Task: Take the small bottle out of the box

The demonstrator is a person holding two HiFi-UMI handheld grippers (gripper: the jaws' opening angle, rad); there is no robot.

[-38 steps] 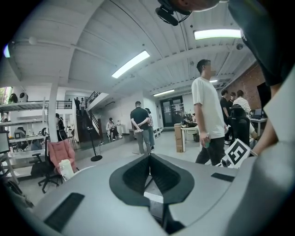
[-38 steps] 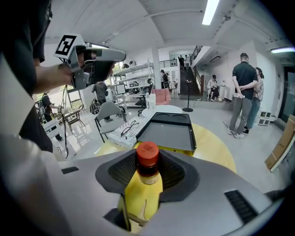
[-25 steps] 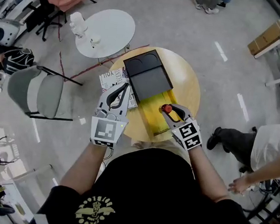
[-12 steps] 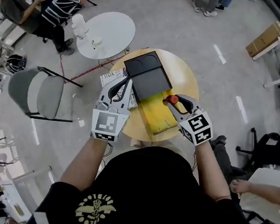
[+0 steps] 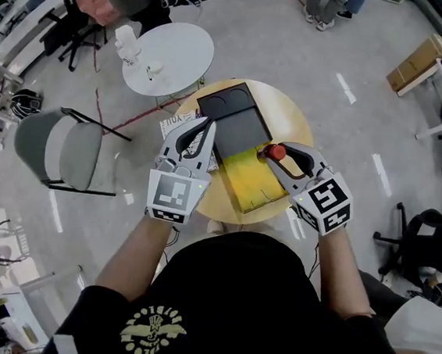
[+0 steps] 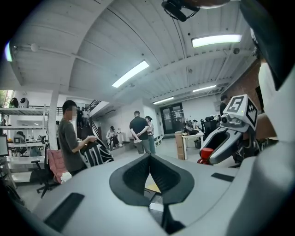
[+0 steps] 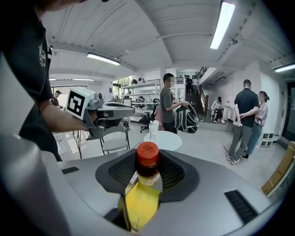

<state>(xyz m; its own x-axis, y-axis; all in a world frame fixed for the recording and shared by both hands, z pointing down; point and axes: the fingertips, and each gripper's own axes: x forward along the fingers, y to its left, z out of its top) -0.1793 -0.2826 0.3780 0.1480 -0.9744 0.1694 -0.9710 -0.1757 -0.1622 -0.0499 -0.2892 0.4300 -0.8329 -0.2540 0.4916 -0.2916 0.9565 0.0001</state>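
The small bottle [image 5: 274, 151] has a red cap, and my right gripper [image 5: 280, 156] is shut on it, holding it upright above the right edge of the open box. In the right gripper view the bottle [image 7: 147, 161] stands between the pads of the right gripper [image 7: 147, 174]. The box [image 5: 255, 185] has a yellow inside and a black lid [image 5: 235, 119] folded back; it lies on the round wooden table [image 5: 299, 124]. My left gripper [image 5: 204, 128] hovers by the lid's left edge, and its jaws [image 6: 150, 168] meet with nothing between them.
A printed sheet [image 5: 177, 120] lies under the box's left side. Beyond the wooden table stand a white round table [image 5: 171, 53] and a grey chair [image 5: 56, 143]. A cardboard box [image 5: 418, 59] sits at the far right. People [image 7: 246, 117] stand about the room.
My right gripper has risen with the bottle, up and to the right off the yellow box. My left gripper has lifted a little. A person at the upper left has moved.
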